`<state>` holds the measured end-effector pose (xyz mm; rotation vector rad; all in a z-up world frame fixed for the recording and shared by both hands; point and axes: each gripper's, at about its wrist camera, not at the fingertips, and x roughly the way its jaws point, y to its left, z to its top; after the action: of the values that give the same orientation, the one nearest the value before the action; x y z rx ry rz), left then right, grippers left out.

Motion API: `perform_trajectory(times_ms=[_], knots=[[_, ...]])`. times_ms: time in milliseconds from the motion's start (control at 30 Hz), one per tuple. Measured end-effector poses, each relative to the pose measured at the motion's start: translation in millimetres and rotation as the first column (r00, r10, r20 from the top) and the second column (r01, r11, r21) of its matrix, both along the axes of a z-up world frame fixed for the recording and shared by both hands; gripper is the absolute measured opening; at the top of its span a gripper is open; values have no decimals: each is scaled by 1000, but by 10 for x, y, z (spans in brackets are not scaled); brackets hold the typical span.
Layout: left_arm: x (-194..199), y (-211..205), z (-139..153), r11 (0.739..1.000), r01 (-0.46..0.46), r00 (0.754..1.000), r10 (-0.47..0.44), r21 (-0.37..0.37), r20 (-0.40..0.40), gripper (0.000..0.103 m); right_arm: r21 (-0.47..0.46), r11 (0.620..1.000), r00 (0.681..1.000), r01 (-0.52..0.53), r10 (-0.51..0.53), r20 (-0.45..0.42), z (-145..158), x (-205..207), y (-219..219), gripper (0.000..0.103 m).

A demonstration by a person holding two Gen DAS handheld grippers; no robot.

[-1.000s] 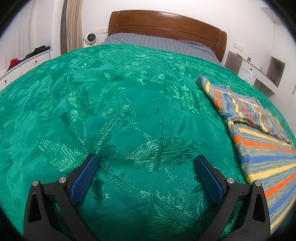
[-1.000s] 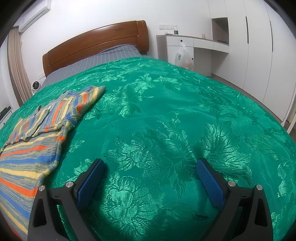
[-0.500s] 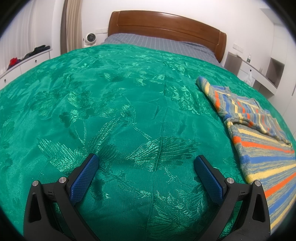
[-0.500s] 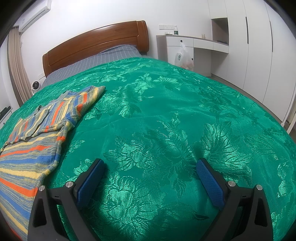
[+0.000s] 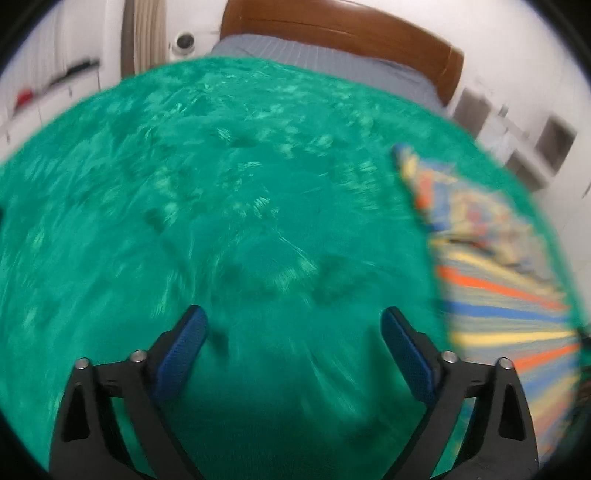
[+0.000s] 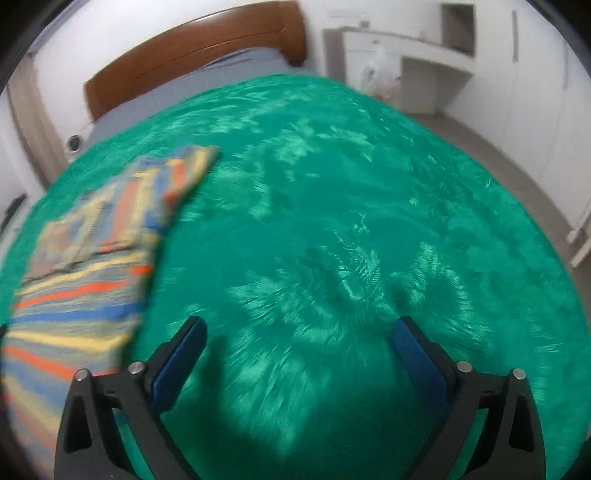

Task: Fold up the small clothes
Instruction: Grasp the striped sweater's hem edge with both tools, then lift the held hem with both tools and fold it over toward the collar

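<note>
A small striped garment (image 5: 491, 280) in orange, blue and yellow lies on the green bedspread (image 5: 229, 206), at the right of the left wrist view. It also shows at the left of the right wrist view (image 6: 99, 266). My left gripper (image 5: 293, 332) is open and empty, just left of the garment. My right gripper (image 6: 301, 345) is open and empty, just right of the garment, over the bedspread (image 6: 351, 221). Both views are blurred by motion.
A wooden headboard (image 5: 343, 33) and grey sheet (image 5: 317, 59) are at the far end. White cabinets (image 6: 517, 74) and bare floor (image 6: 491, 147) lie to the right of the bed. A low white unit (image 5: 48, 92) stands at the left.
Both grippers have moved forward and down over the bed, blurring the views. The garment now sits closer to each gripper's inner finger. The jaws stay open.
</note>
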<state>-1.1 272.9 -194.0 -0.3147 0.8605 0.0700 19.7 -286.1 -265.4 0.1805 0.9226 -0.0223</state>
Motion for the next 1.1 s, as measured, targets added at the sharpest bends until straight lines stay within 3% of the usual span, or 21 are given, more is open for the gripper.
perform_trajectory(times_ms=[33,100,167,233,300,333,400,433,500,533,567,600,767,900,1100], knots=[[-206,-15,118,998,21,1000,-21,-53,5,95,5,999,999,-37,37,11,135,-103,14,99],[-516,-128,199,996,64,997,-66,-67,-29,96,9,987,987,-158,158,0,395,-372,116,99],[-860,-421,102,987,151,979,-157,-55,-133,95,51,950,947,-309,312,-74,517,-763,320,99],[-1075,-661,-62,978,201,956,-208,-55,-207,91,128,905,888,-407,424,-178,403,-1115,542,99],[-1225,-868,-273,970,236,927,-244,-65,-283,74,152,885,851,-441,466,-242,244,-1356,694,94],[-1270,-960,-360,967,246,915,-252,-59,-316,71,171,883,838,-437,469,-279,109,-1476,758,92],[-1287,-1086,-349,965,261,914,-250,-9,-320,65,216,889,836,-403,454,-308,-64,-1541,781,76],[-1276,-1111,-318,964,267,915,-260,-19,-309,60,238,894,840,-381,442,-316,-136,-1538,777,73],[-1242,-1148,-318,959,280,909,-282,-53,-307,32,274,896,844,-350,428,-321,-228,-1517,786,64],[-1226,-1183,-338,956,290,902,-286,-37,-324,24,286,893,838,-348,433,-331,-278,-1502,800,58],[-1223,-1205,-357,952,304,895,-297,-34,-332,2,288,892,831,-348,436,-346,-342,-1507,832,34],[-1227,-1223,-377,946,318,885,-320,-62,-339,2,271,898,828,-345,428,-362,-367,-1507,836,6],[-1327,-1104,-170,940,316,891,-341,-132,-299,1,274,903,843,-331,413,-344,-110,-1608,679,5],[-1307,-1009,-11,927,302,890,-358,-224,-282,1,346,887,855,-305,415,-310,89,-1594,607,5],[-764,-793,345,902,252,929,-327,-351,-174,1,445,850,909,-281,385,-161,455,-1013,515,5]])
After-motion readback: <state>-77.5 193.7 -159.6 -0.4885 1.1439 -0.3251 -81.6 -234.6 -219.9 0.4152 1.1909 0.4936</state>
